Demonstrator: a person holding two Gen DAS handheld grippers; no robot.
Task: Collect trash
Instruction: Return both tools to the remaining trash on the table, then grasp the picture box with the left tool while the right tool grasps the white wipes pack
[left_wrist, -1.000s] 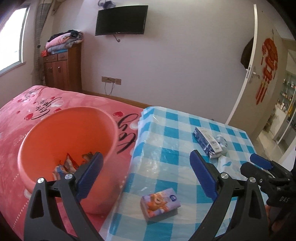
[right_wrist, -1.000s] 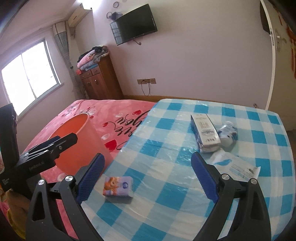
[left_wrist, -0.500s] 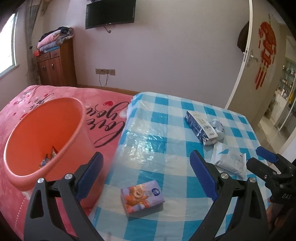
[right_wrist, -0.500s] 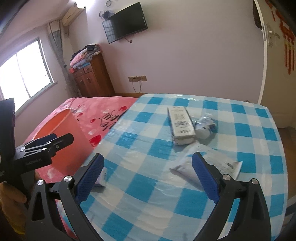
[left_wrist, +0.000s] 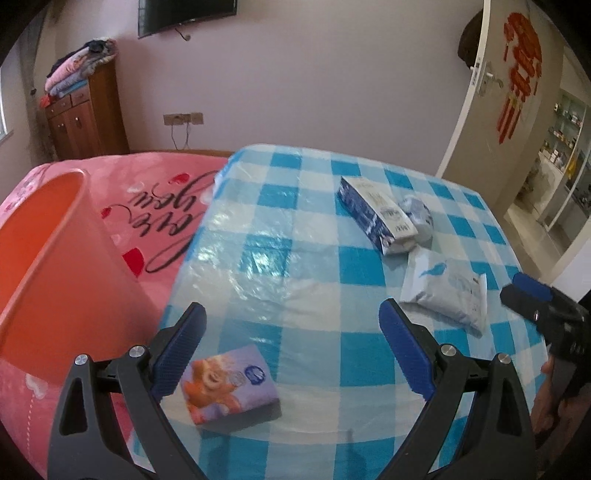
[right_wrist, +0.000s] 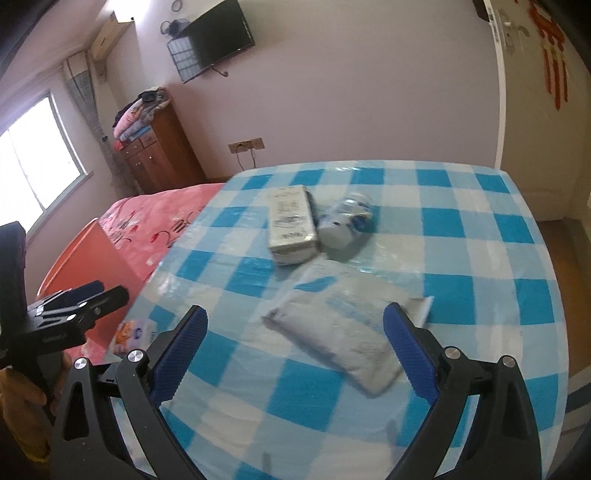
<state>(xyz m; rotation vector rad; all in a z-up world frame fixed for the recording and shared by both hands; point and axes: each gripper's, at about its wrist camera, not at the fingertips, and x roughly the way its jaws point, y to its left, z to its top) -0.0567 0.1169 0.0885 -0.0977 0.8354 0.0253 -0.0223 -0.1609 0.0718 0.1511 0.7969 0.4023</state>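
— Both grippers, how are they held?
— Left gripper and right gripper are spread wide, nothing gripped.
— Trash?
— Tissue pack is seen beside the left's left finger; pouch between the right's fingers; bin left.

Checked tablecloth: carton, packets.

Taking the milk carton on the checked tablecloth as the landmark, a crumpled bottle lies touching its right side and a flat wipes pack lies just in front of it. A small tissue packet lies well in front and to the left, near the cloth's edge. The bucket stands far left of the carton, on the bedspread, and a wooden cabinet stands behind at the wall.
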